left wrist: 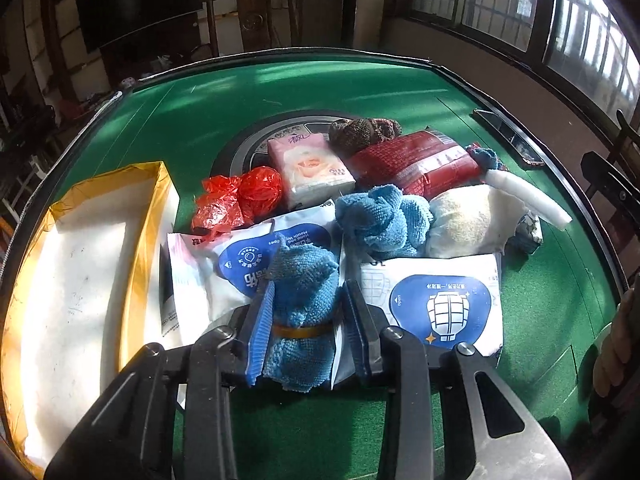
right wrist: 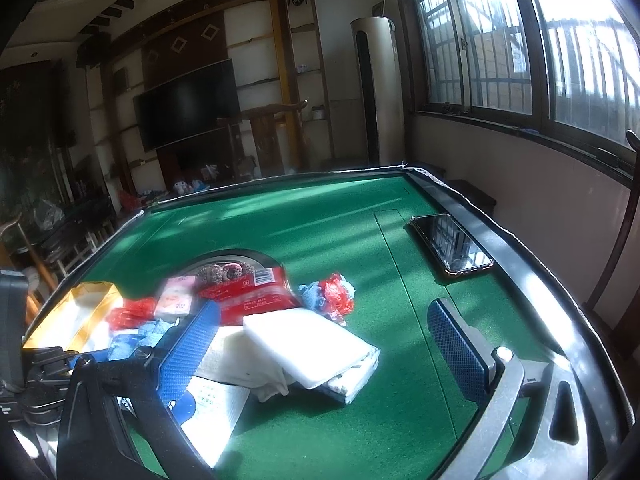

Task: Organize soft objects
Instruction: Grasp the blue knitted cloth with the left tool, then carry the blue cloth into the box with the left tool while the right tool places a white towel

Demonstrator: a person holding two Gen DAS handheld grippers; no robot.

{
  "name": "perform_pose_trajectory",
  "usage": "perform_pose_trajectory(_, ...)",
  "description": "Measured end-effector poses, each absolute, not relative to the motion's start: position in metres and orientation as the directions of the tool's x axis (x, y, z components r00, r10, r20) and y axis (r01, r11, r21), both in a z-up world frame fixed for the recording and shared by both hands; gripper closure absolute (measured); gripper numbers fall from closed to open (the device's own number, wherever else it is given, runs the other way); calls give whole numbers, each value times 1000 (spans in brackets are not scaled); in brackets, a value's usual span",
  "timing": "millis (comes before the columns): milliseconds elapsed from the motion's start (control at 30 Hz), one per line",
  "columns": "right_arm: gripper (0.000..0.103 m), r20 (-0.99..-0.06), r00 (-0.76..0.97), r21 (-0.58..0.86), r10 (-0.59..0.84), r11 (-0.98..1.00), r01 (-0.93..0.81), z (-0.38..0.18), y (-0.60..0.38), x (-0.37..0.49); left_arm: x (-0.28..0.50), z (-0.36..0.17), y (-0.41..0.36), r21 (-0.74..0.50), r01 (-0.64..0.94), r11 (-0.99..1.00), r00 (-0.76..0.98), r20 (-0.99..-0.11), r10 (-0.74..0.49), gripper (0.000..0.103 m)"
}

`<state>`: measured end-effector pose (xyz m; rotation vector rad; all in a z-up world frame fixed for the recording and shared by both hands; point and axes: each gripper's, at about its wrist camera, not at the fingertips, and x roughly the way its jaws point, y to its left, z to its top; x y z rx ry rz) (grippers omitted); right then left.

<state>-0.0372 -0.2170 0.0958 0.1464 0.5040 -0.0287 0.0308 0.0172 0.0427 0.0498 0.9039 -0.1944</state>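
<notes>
Blue cloth (left wrist: 302,300) | pinched between left fingers (left wrist: 260,320) | right fingers (right wrist: 188,352) spread

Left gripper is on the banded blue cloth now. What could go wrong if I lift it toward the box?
1. The left gripper squeezes the blue cloth roll, which lies on two wet wipe packs; a pack may drag along.
2. The grip is near the rubber band; the soft roll could slip out.
3. The yellow-rimmed box stands close by on the left; a low swing might clip its wall.
</notes>
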Motion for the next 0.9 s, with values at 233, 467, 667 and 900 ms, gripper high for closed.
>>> perform_pose_trajectory(233,1,-524,850,187,47,980,61,87,-229,-29,7,67,31,-135,185,973,656,-721,-225,88)
perform_pose_trajectory(467,1,-563,814,265,141,964,17,75,-234,-22,-34,109,70,-229,189,955,723,-626,-293,88)
perform_pose_trajectory(667,16,-583,705,560,405,828,-12,62,-246,-13,-63,127,114,-234,159,959,767,-583,-269,88)
perform_pose_trajectory(900,21,-715,578,559,392,818,137,41,-211,20,-75,118,155,-244,94,965,783,-580,-223,88)
